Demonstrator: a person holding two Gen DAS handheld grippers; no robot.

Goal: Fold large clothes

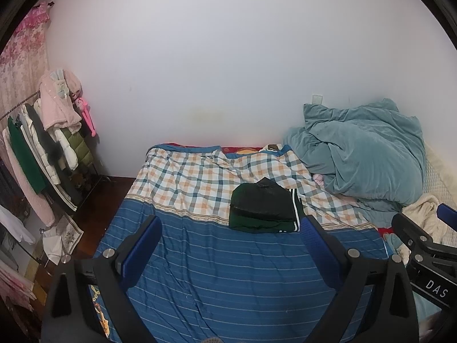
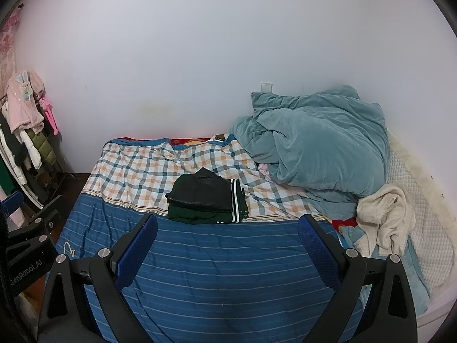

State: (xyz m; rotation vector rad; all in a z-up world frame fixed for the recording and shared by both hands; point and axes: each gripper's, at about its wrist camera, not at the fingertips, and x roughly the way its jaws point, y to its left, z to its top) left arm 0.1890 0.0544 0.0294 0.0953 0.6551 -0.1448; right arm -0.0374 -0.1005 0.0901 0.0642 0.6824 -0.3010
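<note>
Both of my tools are up over the bed [image 2: 200, 271] and neither is carrying anything: my left hand-held gripper [image 1: 230, 235] is spread wide with nothing between its blue pads, and my right hand-held gripper [image 2: 227, 234] is spread just as wide and just as bare.

The folded stack [image 2: 207, 200] is my landmark. It sits on the bedspread right where the plaid half meets the blue striped half, a black piece on top of a dark green one with white stripes along its right edge. It looks finished, so I judge the fold done or nearly so.

Risks from here? The black top layer sits skewed to the left of the green layer under it; a brush from a finger could slide it off or open a fold. Right of the stack, the teal duvet [image 2: 314, 148] is heaped high and near, and beyond it a cream blanket [image 2: 382, 223]; reaching that way could drag bedding onto the stack. The bedspread around the stack is wrinkled and soft, so pressing nearby may tilt it.
</note>
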